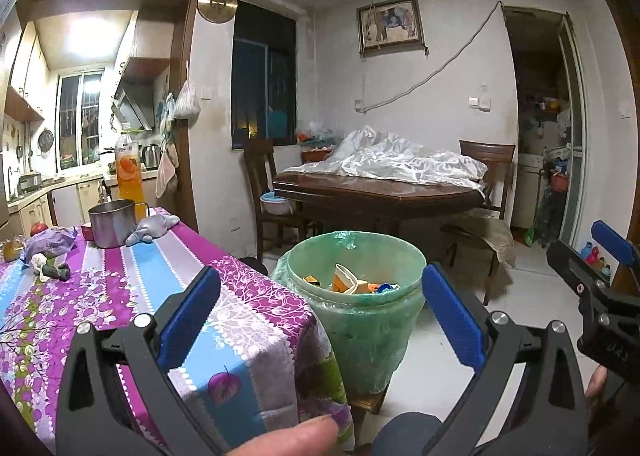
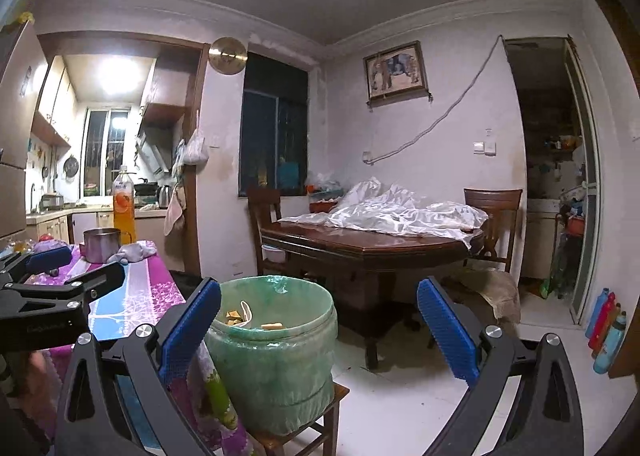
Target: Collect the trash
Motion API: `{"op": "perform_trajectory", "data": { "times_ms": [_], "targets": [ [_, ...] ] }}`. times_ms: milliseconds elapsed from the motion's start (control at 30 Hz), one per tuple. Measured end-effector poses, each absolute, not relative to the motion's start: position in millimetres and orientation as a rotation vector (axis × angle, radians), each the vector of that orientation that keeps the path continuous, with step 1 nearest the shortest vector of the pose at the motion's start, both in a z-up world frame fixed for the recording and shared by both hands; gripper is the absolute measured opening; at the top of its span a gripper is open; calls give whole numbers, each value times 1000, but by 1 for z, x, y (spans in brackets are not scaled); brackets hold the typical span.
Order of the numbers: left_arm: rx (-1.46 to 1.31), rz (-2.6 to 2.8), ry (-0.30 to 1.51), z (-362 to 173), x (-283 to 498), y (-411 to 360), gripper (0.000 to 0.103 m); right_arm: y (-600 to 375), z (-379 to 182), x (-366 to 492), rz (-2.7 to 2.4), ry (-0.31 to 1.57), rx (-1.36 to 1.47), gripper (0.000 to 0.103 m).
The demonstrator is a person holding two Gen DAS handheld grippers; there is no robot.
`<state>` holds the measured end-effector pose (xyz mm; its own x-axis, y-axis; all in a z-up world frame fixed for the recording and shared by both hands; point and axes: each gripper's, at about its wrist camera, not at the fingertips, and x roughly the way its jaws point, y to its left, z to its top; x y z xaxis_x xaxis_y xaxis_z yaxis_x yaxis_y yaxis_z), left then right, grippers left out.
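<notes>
Presently, by item:
Bin [image 1: 356, 296]: green-lined bucket, centre of both views, standing on a wooden stool [image 2: 316, 416] beside the table corner.
Trash [image 1: 352, 282]: orange, yellow and white scraps lying inside the bin.
My left gripper [image 1: 320, 316]: jaws spread wide, empty, framing bin and cloth edge.
My right gripper [image 2: 318, 324]: likewise released, nothing between its pads.
Tablecloth [image 1: 120, 288]: purple and blue, lower left.
Metal pot [image 1: 111, 221]: on the cloth, left.
Juice bottle [image 1: 128, 167]: behind the pot.
Dining table [image 1: 380, 191]: centre right, under white plastic sheet [image 1: 400, 159].
</notes>
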<state>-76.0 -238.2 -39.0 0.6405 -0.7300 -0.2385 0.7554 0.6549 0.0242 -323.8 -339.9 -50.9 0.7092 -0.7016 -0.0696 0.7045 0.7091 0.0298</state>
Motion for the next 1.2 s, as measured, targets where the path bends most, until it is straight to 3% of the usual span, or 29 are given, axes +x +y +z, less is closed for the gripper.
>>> {"op": "perform_trajectory", "data": {
  "times_ms": [467,1200],
  "targets": [
    [116,-872,168,-41,-87,-228,97,-329,-60,-336,-821,-11,54,98],
    [136,-904,254,-45,-78,-240,97,-337,-62,-331,-826,0,69,98]
  ]
}}
